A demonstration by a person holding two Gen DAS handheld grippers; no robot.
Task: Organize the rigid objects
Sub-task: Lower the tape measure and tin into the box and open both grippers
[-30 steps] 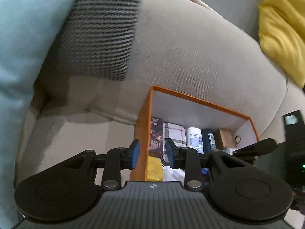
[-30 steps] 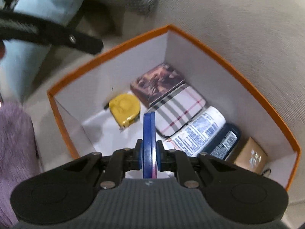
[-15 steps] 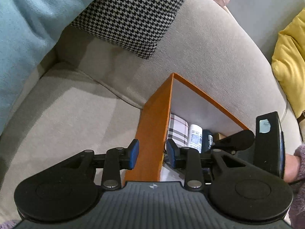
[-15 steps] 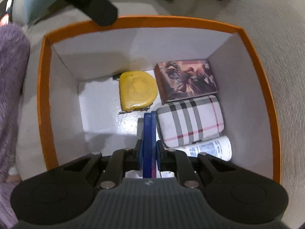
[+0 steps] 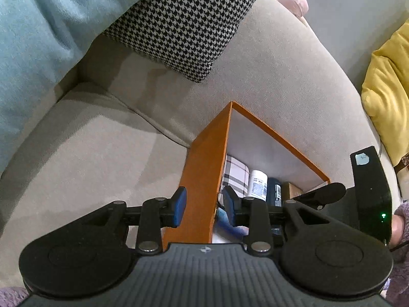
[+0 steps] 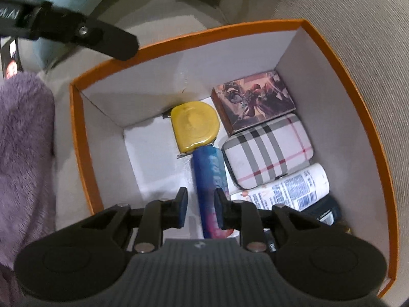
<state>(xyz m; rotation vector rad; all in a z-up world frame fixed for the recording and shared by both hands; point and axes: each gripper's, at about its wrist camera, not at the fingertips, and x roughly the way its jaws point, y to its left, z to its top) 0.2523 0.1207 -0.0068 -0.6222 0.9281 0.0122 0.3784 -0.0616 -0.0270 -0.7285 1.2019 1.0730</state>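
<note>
An orange box (image 6: 358,97) with white inner walls sits on a beige sofa; it also shows in the left wrist view (image 5: 202,179). Inside lie a yellow tape measure (image 6: 194,125), a picture-printed box (image 6: 255,102), a plaid case (image 6: 268,151), a white labelled bottle (image 6: 291,186), a dark bottle (image 6: 329,212) and a blue tube (image 6: 211,186). My right gripper (image 6: 200,208) is open above the box, its fingers on either side of the blue tube's near end. My left gripper (image 5: 203,206) is open, its fingers astride the box's orange wall without touching it.
A houndstooth cushion (image 5: 189,23), a light blue cushion (image 5: 46,25) and a yellow cushion (image 5: 386,89) lean on the sofa back. A purple fleece sleeve (image 6: 23,153) is at the left. The sofa backrest (image 6: 370,38) curves round the box.
My right gripper has opened and the blue tube now lies on the box floor beside the tape measure. My left gripper has stayed astride the box wall, with the view shifting slightly.
</note>
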